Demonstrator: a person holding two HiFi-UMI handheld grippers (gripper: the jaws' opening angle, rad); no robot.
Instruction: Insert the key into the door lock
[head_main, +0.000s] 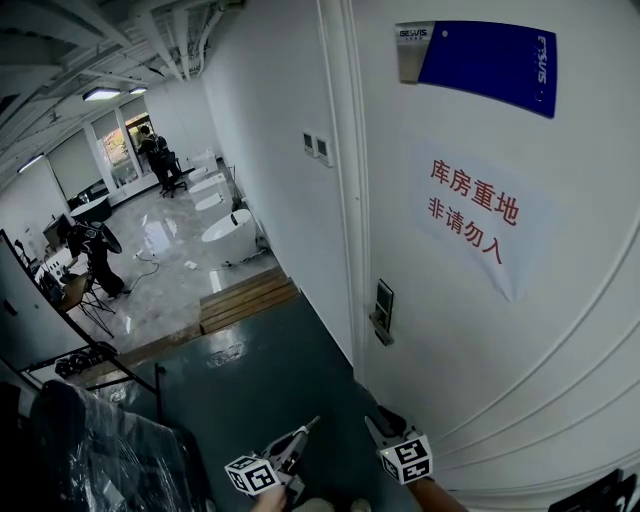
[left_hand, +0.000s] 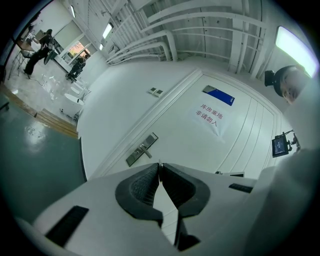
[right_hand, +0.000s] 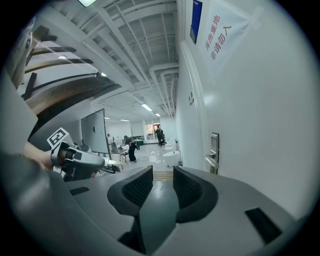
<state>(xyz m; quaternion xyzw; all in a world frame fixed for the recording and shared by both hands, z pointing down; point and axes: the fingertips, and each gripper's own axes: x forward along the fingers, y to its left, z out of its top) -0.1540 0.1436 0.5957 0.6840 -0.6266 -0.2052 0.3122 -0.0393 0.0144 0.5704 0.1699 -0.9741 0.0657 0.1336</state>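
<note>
The left gripper (left_hand: 159, 170) is closed on a thin silver metal key (right_hand: 116, 162) that barely passes its tips, so I judge the key may twist or slip in the pads if it meets the keyhole off-line. The silver rectangular door lock (left_hand: 141, 149) sits at the left edge of the white door (head_main: 470, 330), ahead of this claw and well apart from it. The right gripper (right_hand: 162, 175) stands open and empty.
</note>
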